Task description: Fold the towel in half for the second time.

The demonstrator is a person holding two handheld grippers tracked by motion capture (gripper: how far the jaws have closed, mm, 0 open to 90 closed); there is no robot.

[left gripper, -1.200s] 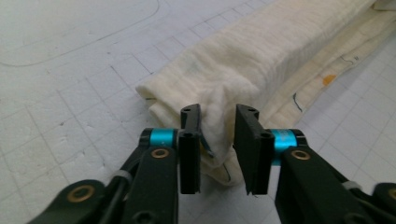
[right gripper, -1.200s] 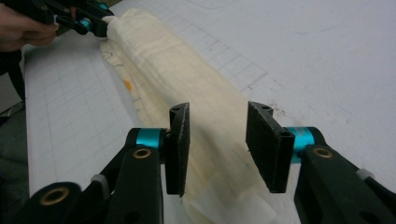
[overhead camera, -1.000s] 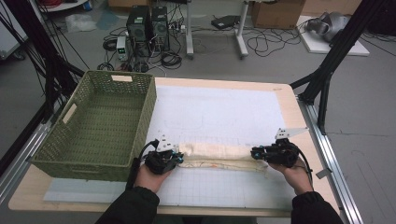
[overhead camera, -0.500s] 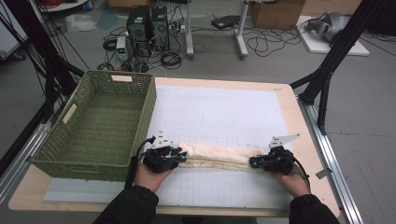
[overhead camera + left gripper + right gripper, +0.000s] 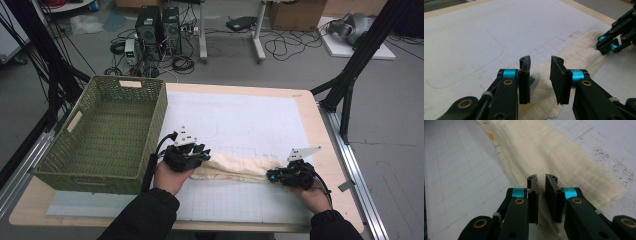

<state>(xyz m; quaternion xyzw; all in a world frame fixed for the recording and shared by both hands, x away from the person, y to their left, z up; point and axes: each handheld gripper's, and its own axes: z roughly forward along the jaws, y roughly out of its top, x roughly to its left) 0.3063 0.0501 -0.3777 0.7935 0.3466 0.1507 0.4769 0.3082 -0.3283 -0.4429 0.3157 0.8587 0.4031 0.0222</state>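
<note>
A cream cloth (image 5: 235, 167), folded into a long strip, lies across the near part of the white gridded mat (image 5: 235, 120). My left gripper (image 5: 201, 155) hangs just above the strip's left end. Its jaws have just been opening and stand apart in the left gripper view (image 5: 540, 60), nothing between them, with the cloth (image 5: 579, 50) below and beyond. My right gripper (image 5: 273, 175) sits low at the strip's right end. Its jaws (image 5: 541, 177) have just been closing and are nearly together, pinching the near end of the cloth (image 5: 554, 152).
A green woven basket (image 5: 159, 117) with nothing in it stands on the table's left side, close to my left hand. The mat stretches bare behind the cloth. The wooden table edge (image 5: 327, 150) runs along the right, and black frame legs stand beyond both sides.
My left gripper has opened, let go of the cloth's left end and lifted a little. The right gripper has stayed at the cloth's right end.
</note>
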